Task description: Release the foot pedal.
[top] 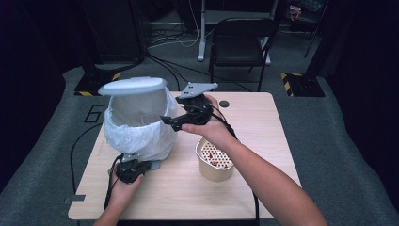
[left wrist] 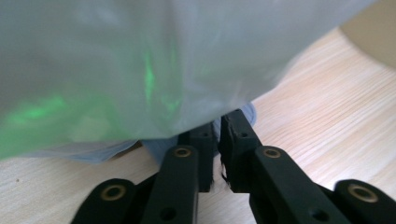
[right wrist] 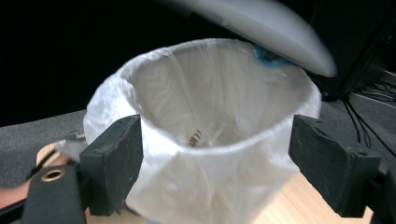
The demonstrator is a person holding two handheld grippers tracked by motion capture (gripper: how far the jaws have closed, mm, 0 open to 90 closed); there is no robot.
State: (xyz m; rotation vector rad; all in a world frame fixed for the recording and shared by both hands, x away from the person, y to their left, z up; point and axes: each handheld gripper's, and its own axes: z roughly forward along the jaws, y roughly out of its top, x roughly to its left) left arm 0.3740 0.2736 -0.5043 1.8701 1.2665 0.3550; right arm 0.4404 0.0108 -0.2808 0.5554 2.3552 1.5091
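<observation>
Light wooden table (top: 263, 141) with lined pedal bin (top: 139, 120) and beige cup (top: 214, 165).

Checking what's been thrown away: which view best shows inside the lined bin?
The right gripper view: it looks into the bin, showing a small item at the bottom. The high view shows its outside, the left gripper view just liner.

One lined bin (top: 139, 122), one beige cup (top: 214, 162), two grippers (top: 181, 117) (top: 134, 170), one chair (top: 241, 42).
</observation>
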